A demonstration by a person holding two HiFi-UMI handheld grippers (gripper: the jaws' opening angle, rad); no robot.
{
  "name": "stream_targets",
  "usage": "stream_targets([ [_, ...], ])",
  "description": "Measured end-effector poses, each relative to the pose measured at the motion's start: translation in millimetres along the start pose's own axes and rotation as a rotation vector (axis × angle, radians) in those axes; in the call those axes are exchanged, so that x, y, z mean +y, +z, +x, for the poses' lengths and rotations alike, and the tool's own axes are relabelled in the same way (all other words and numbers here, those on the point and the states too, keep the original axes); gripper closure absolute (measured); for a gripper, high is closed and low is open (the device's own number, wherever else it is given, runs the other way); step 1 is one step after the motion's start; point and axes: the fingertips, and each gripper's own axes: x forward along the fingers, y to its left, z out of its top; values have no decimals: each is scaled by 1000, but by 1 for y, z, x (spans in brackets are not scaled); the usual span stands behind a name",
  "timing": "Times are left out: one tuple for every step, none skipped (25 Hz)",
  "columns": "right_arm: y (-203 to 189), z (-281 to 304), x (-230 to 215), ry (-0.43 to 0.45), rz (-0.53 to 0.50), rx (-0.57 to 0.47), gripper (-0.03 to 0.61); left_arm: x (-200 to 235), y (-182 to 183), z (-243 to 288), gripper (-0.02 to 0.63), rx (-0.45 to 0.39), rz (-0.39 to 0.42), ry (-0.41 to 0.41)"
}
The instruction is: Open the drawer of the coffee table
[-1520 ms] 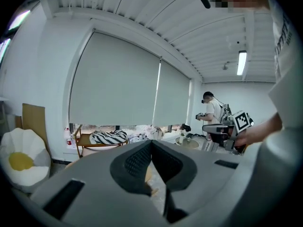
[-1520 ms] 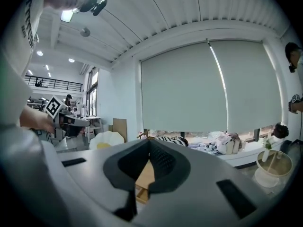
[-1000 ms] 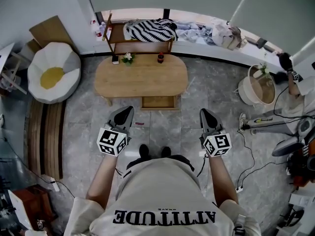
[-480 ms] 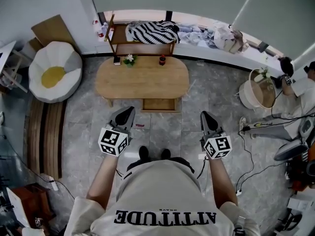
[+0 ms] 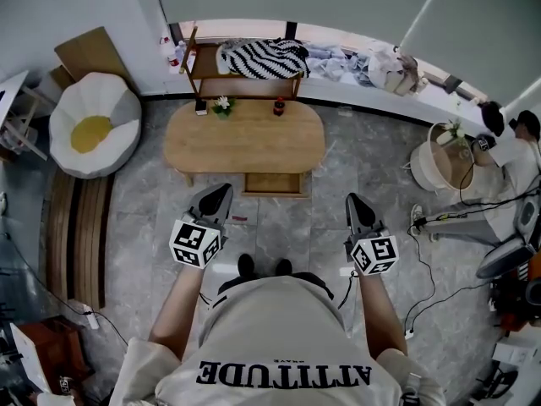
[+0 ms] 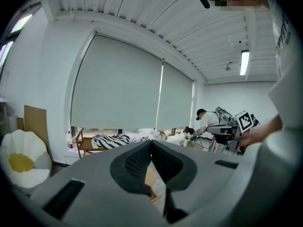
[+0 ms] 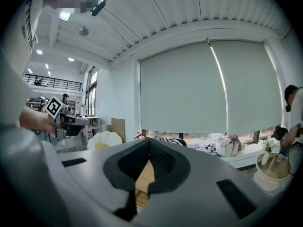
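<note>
1. The drawer (image 5: pixel 272 182) sits under the near edge of the coffee table (image 5: pixel 245 138). It looks already slid out toward the person, with its wooden tray showing past the tabletop. How far it can travel I cannot tell.
2. Step in hand, as a guess: either the pull is done and the person stands back, or a further pull is due. No contact with the drawer at present.
3. Drawer relative to the tongs: ahead of both, roughly midway between their two lines, lower than they are held, and well apart from both tips.
4. The left gripper (image 5: pixel 220 193) has its jaws closed tip to tip with nothing between them. It is held out in front of the body and points about level toward the table.
5. The right gripper (image 5: pixel 352 201) is the same: jaws fully together, empty, pointing about level. Only tabletop wood shows through the gap behind its pads.
6. If more opening is wanted, the next move calls for stepping in, lowering one gripper to the drawer front, parting its jaws, taking the front edge and drawing straight back. Risk, as a guess: a skewed pull binds the drawer or drags the light table.
7. Beyond the drawer, at the far edge of the tabletop, are a small plant (image 5: pixel 221 103) and a dark bottle (image 5: pixel 277 105).
8. Further out:
   - A wooden shelf (image 5: pixel 245 81) with a striped cloth (image 5: pixel 258 56) stands behind the table.
   - An egg-shaped cushion (image 5: pixel 91 125) lies far left of the left gripper.
   - A small red item (image 5: pixel 240 219) lies on the floor just right of the left gripper.
   - Another person (image 5: pixel 517 146) is far right.
</note>
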Motion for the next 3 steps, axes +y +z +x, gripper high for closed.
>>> stream_targets([
  [1,0,-2,-2,0,-1,560,0,2,1,594,-1,0,1],
  [3,0,-4,-4,0,-2,560,0,3,3,594,-2,-1,2],
  [4,0,-5,-5,0,-3,560,0,5,4,594,-2,-1,3],
])
